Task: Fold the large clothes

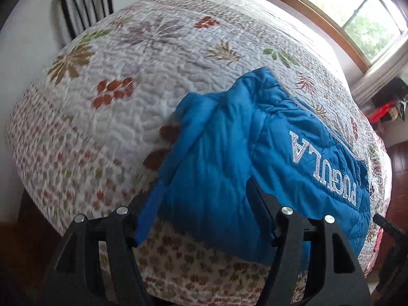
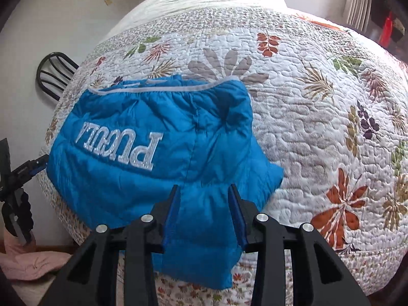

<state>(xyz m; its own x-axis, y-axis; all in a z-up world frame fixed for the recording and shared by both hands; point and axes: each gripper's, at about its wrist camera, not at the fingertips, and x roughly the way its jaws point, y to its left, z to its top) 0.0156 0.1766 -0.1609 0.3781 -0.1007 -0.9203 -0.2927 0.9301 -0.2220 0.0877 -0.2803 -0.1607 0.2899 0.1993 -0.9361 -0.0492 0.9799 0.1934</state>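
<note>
Floral quilted bedspread (image 2: pixel 306 117) fills both views. Your blue puffer jacket (image 2: pixel 158 148) lies folded at its near edge, hanging slightly over. Your left gripper (image 1: pixel 204 204) stands spread around the jacket; your right gripper (image 2: pixel 204 206) straddles a fold, grip unclear.

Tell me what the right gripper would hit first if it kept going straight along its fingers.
Most likely the blue jacket: its near edge already lies between the fingers of the right gripper. The floral quilt lies underneath, though depth is hard to judge.
</note>
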